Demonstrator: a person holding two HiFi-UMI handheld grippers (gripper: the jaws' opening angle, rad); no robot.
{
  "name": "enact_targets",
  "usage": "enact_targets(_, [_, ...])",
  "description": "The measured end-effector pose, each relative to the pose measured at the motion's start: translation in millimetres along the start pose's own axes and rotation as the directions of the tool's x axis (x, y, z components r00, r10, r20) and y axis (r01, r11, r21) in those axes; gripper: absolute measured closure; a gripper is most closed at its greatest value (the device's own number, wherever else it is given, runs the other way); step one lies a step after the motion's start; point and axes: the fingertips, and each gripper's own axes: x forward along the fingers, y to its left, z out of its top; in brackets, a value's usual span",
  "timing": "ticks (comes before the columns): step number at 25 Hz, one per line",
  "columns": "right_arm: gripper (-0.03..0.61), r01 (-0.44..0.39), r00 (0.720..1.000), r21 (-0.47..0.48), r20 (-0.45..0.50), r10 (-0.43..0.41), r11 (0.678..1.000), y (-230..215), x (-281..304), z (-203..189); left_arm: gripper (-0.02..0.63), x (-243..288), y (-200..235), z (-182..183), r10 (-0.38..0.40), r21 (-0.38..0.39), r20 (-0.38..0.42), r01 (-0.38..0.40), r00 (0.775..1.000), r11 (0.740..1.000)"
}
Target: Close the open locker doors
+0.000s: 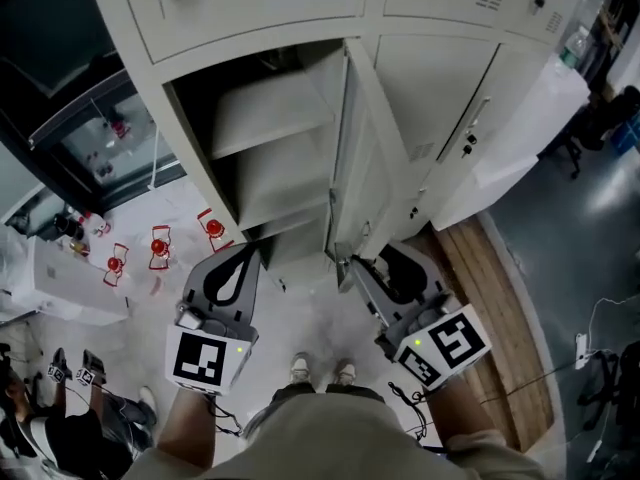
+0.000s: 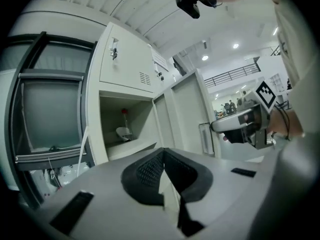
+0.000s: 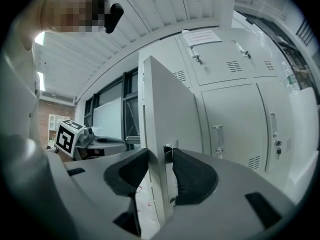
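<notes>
Workplace hall, maybe lab: grey metal lockers [image 1: 440, 98], concrete floor [image 1: 320, 318], glazed partition [image 2: 50, 109], corrugated ceiling [image 2: 130, 9].

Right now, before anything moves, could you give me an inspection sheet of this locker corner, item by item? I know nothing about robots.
Surface: speckled grey floor, wooden strip at its right.
Job's things: pale grey metal locker door stands open; shelved compartment beside it exposed; neighbouring lockers shut.
Clutter: small red-and-white objects on the floor, left.
Grippers: left gripper shut, empty; right gripper clamped on the door's edge.
Cables: black cable at the right wrist; white power strip far right.
Surroundings: dark glass-fronted frame left; another person, bottom left.
</notes>
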Motion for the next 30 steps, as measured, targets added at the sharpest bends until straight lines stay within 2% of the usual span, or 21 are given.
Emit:
enact_targets(5, [0.413,-0.085,0.996,-0.029,-0.007,0.085,0.996,38,37,-4,0.607,-28,31,-6,0.074,-0.010,-0.011,-0.074,0.997,0.997])
enact_targets(12, [0.413,-0.148,0.989,-0.050,-0.019,0.147,0.988,62,91,-15,0.607,-55,81,-24,0.173,-0.016,-0.034,-0.173,0.984,0.985])
enact_targets(22, [0.402,-0.222,0.975,-0.082,0.004,0.223,0.972,77,168,-16,0.607,-57,135,-42,0.226,-0.036,-0.050,-0.228,0.973,0.973])
enact_targets(26, [0.422,-0.222,0.975,-0.086,-0.006,0.222,0.971,71,191,-18,0.607,-50,150,-48,0.243,-0.056,-0.056,-0.246,0.968,0.968])
enact_targets(30, [0.423,-0.179,0.984,-0.077,-0.012,0.179,0.981,49,211,-22,0.607,-42,160,-56,0.250,-0.083,-0.062,-0.254,0.966,0.963])
